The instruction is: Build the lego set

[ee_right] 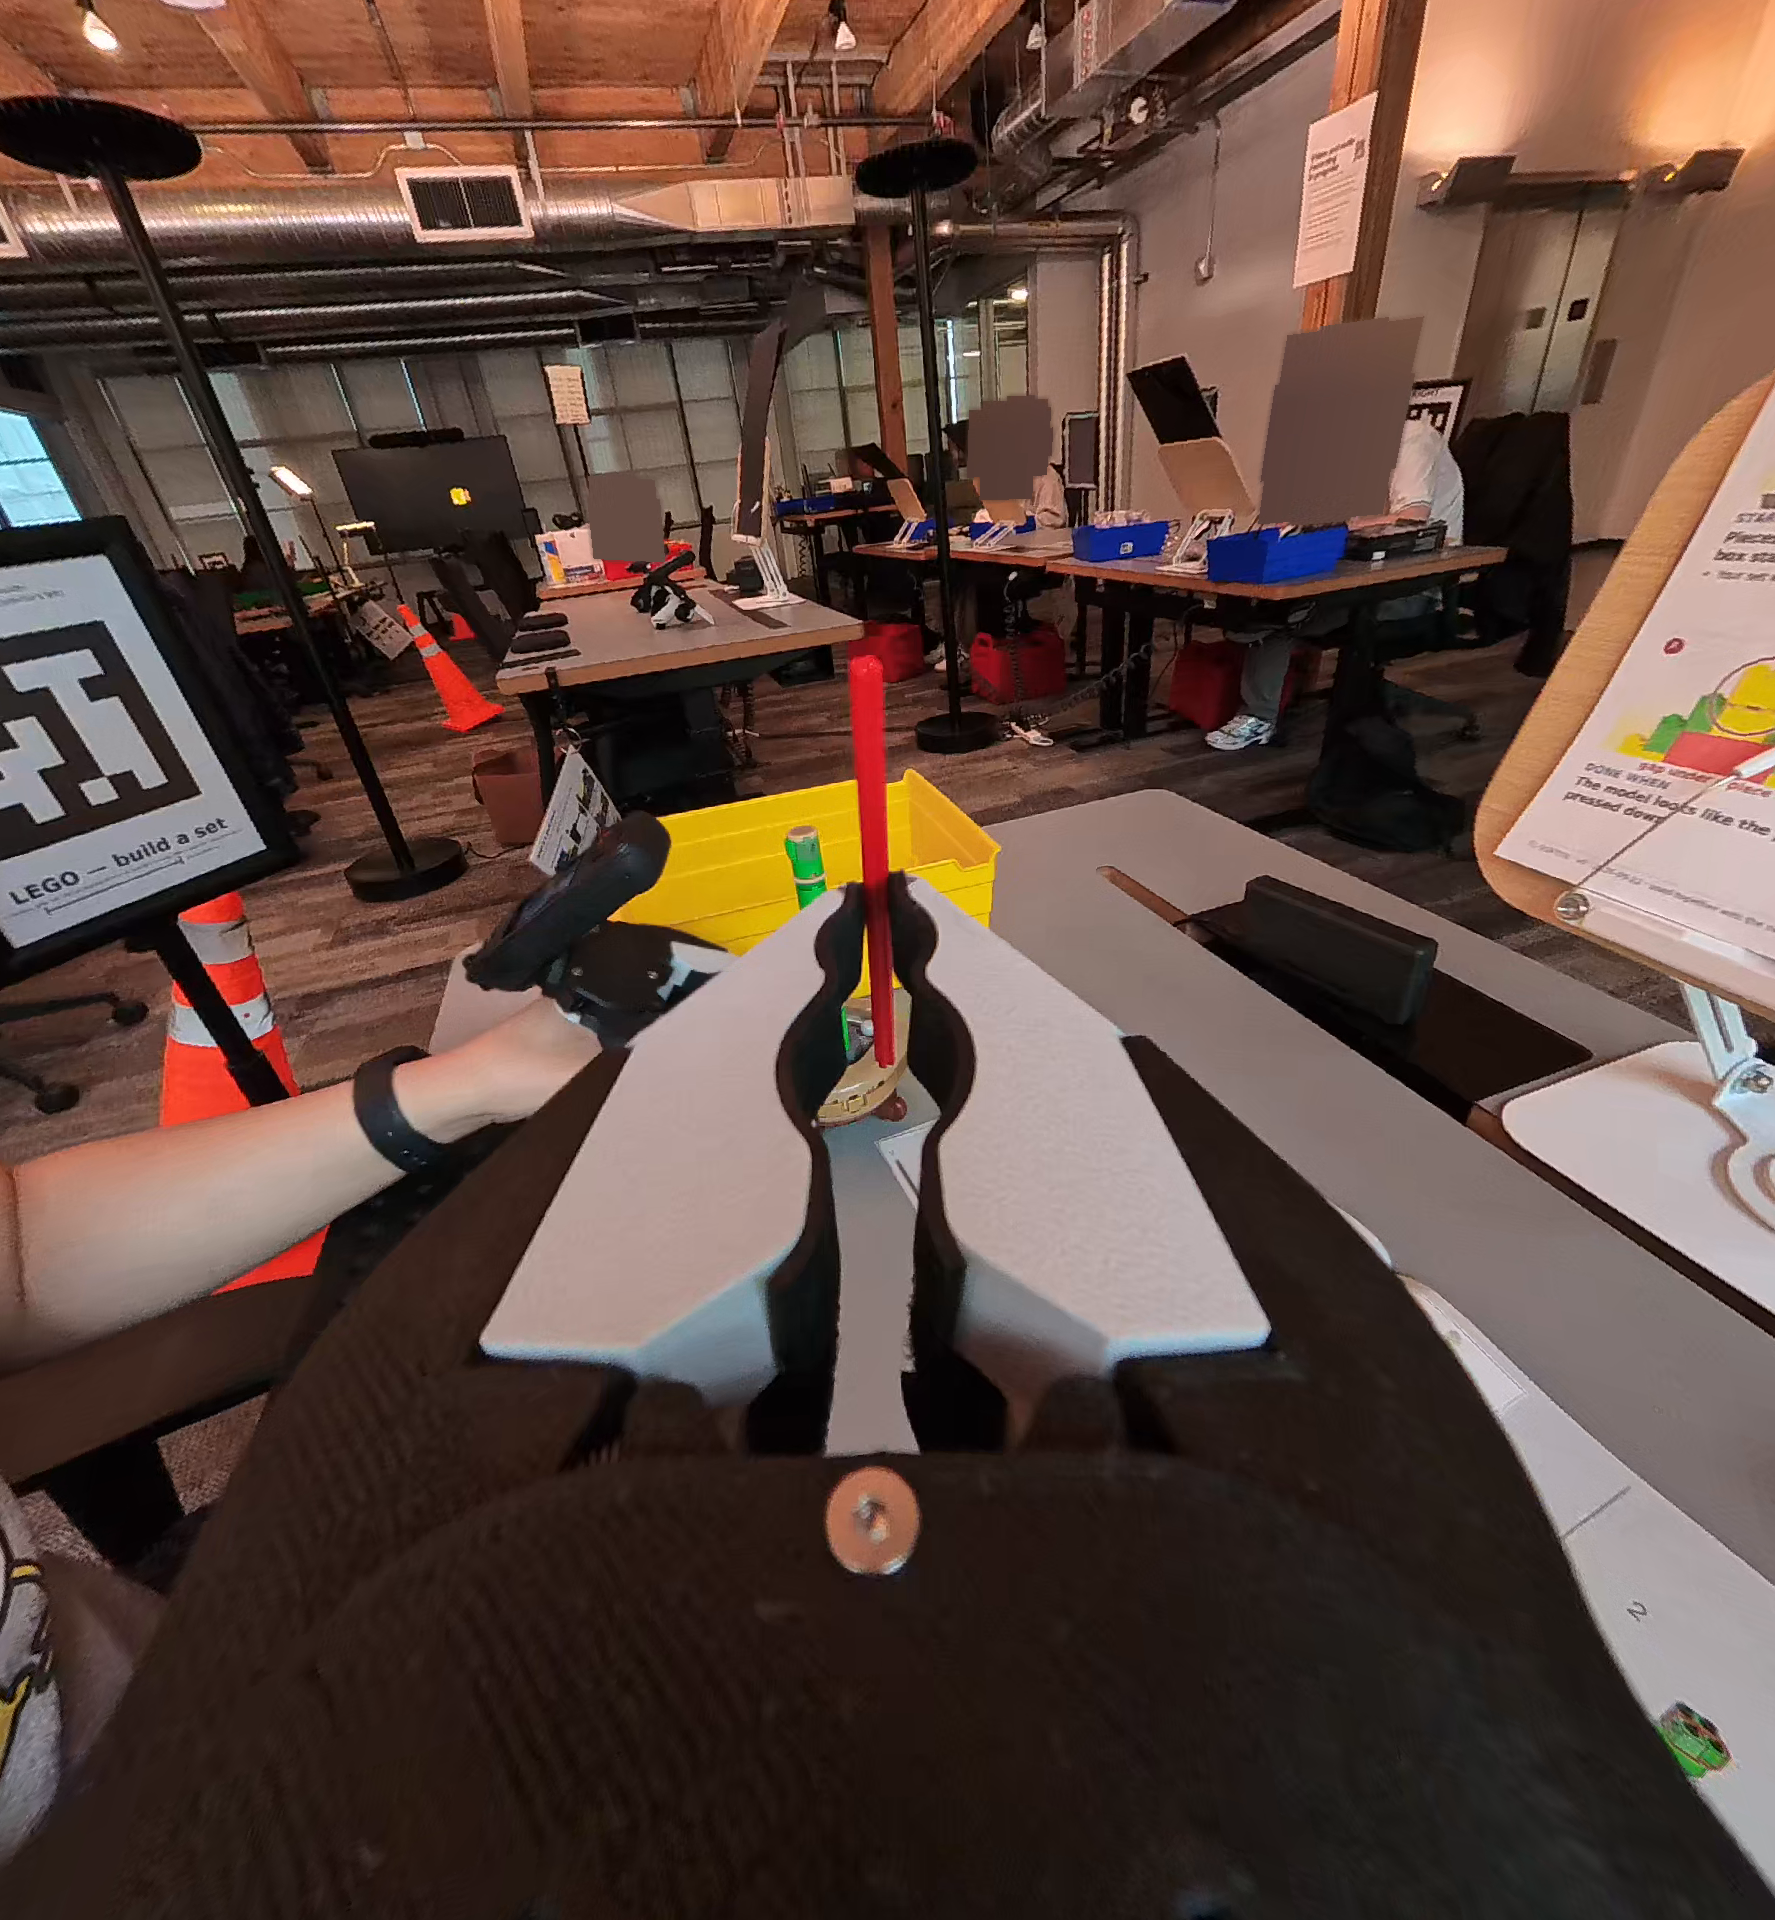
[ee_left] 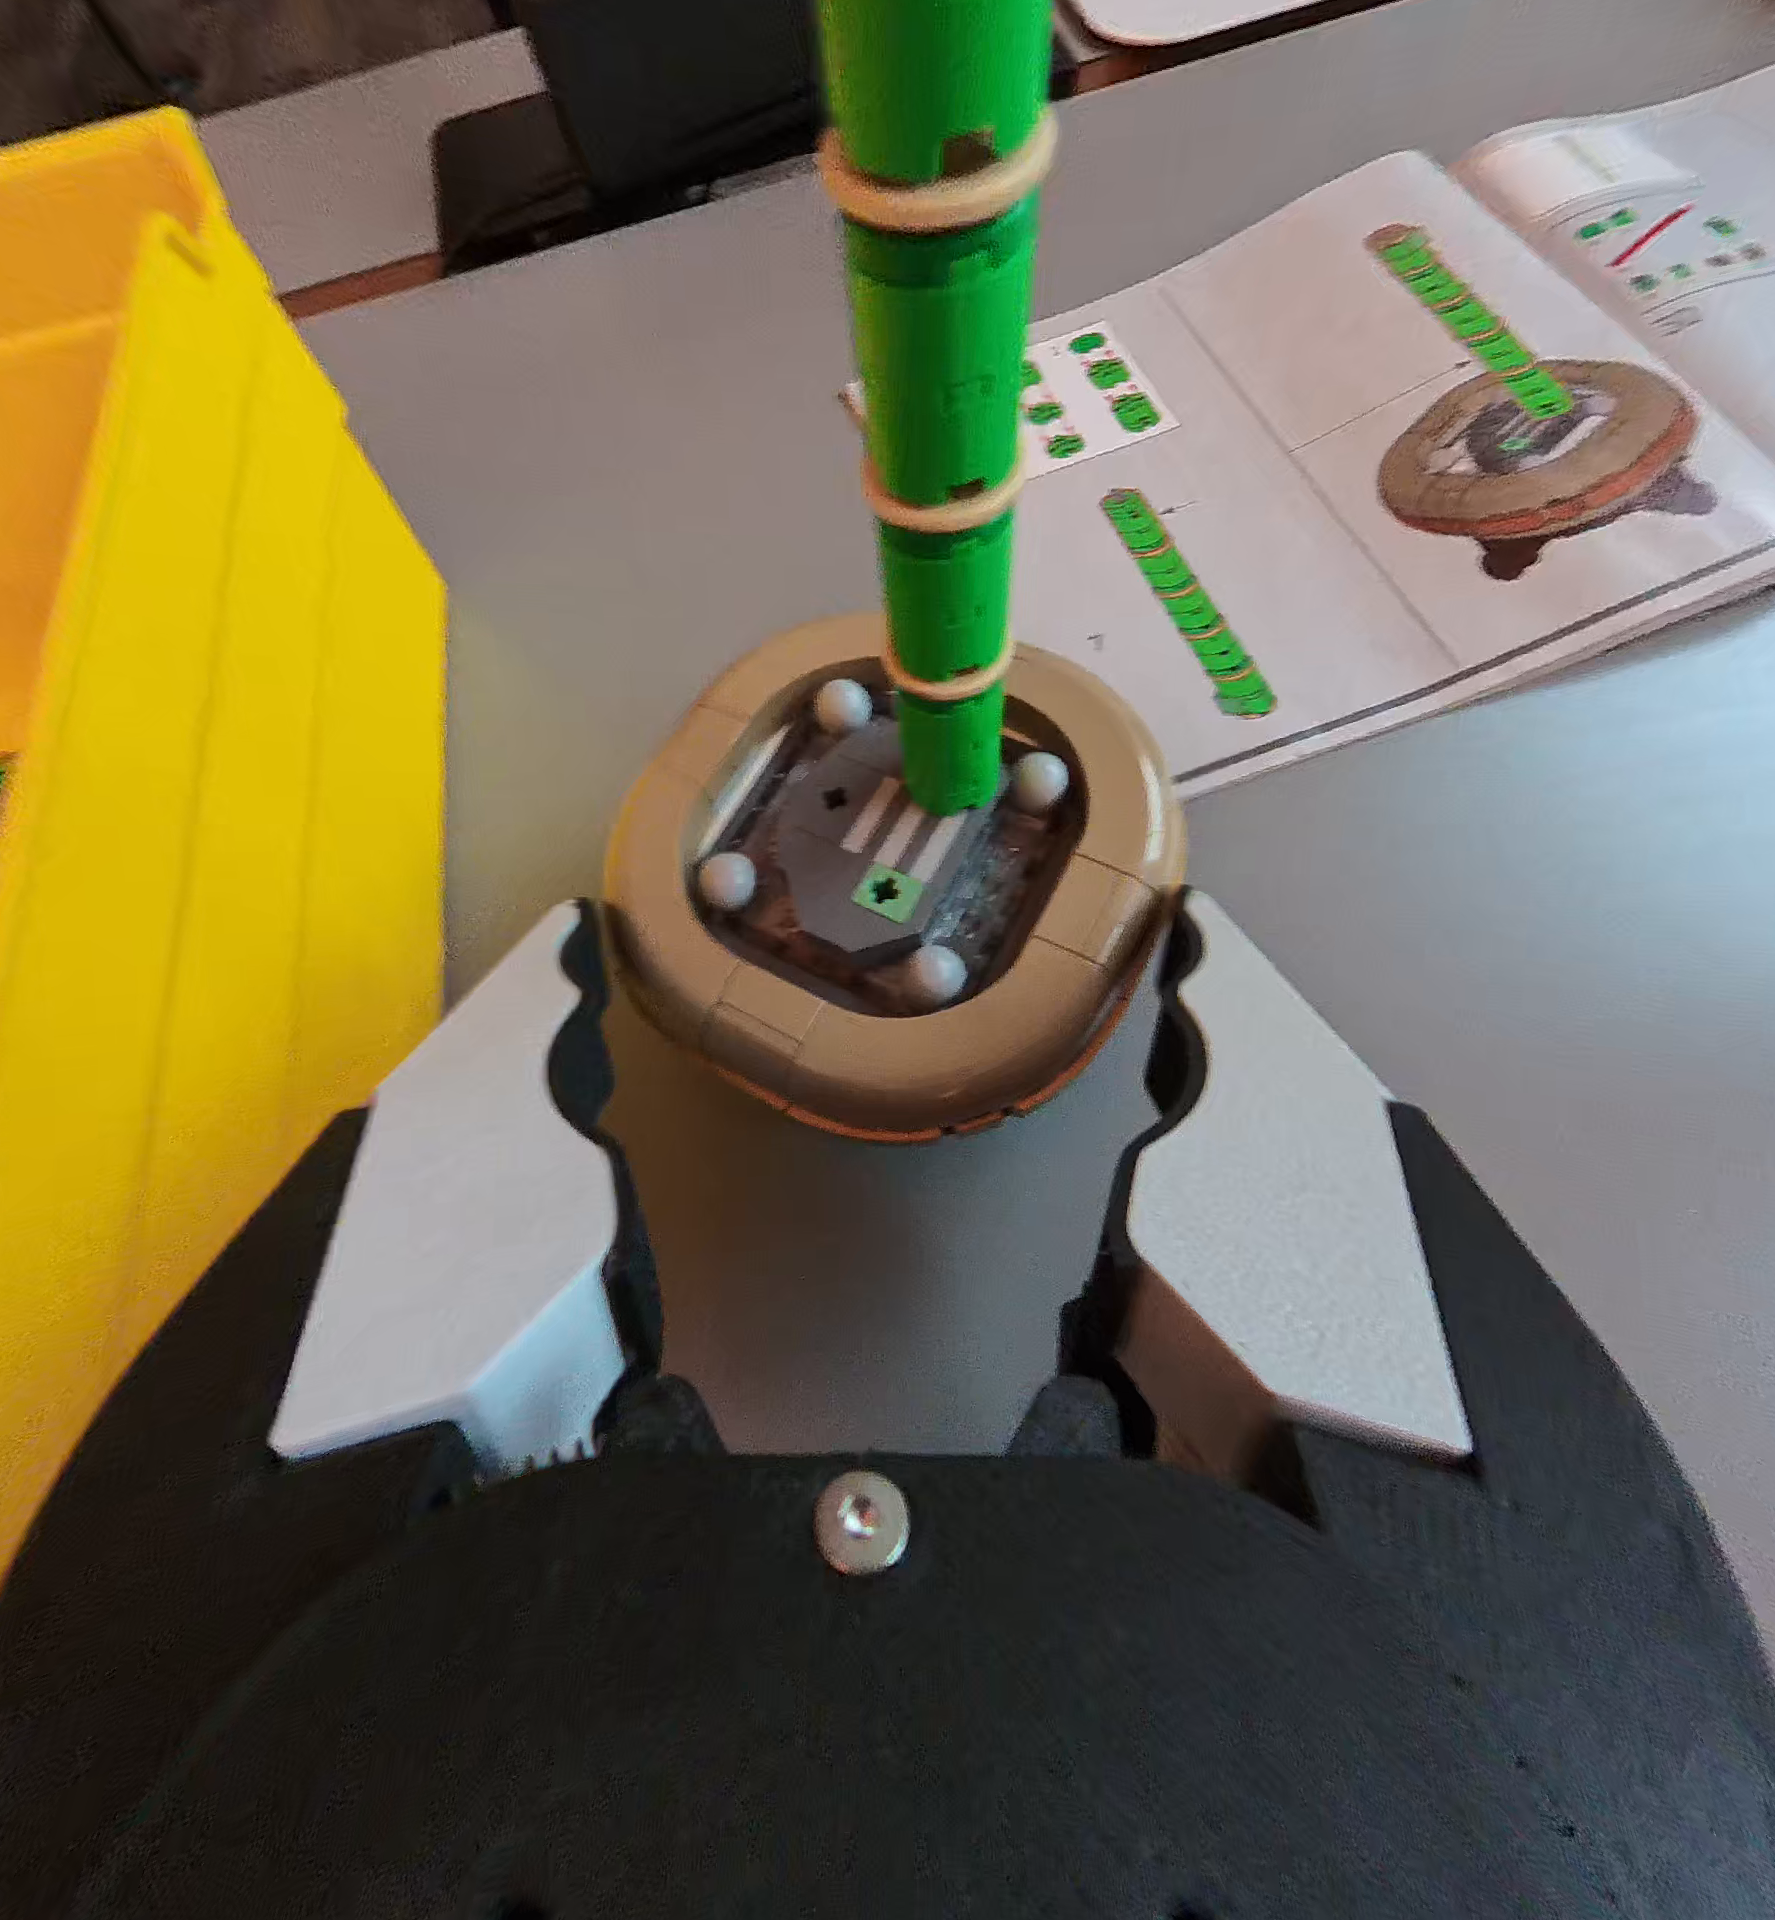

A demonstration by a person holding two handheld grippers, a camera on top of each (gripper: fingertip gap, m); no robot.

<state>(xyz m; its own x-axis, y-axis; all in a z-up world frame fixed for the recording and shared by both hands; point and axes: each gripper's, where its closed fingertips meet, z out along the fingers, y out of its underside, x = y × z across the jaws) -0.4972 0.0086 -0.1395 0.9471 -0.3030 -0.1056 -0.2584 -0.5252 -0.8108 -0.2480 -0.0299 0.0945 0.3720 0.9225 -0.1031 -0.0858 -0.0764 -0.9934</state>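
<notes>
Now | left hand-held gripper (ee_left: 888,925) clamps tan base (ee_left: 893,997) | right hand-held gripper (ee_right: 875,894) pinches red rod (ee_right: 870,790), lower end hidden

Orange traffic cones (ee_right: 223,1049), framed marker sign (ee_right: 72,727), blue bins (ee_right: 1276,553), black floor stands (ee_right: 239,499)

Tan round-rimmed base (ee_left: 893,997) with grey inner plate and four pale studs, standing on the desk. Green stalk (ee_left: 940,436), banded with tan rings, stands upright in it. Thin red rod (ee_right: 870,831), held vertical.
</notes>
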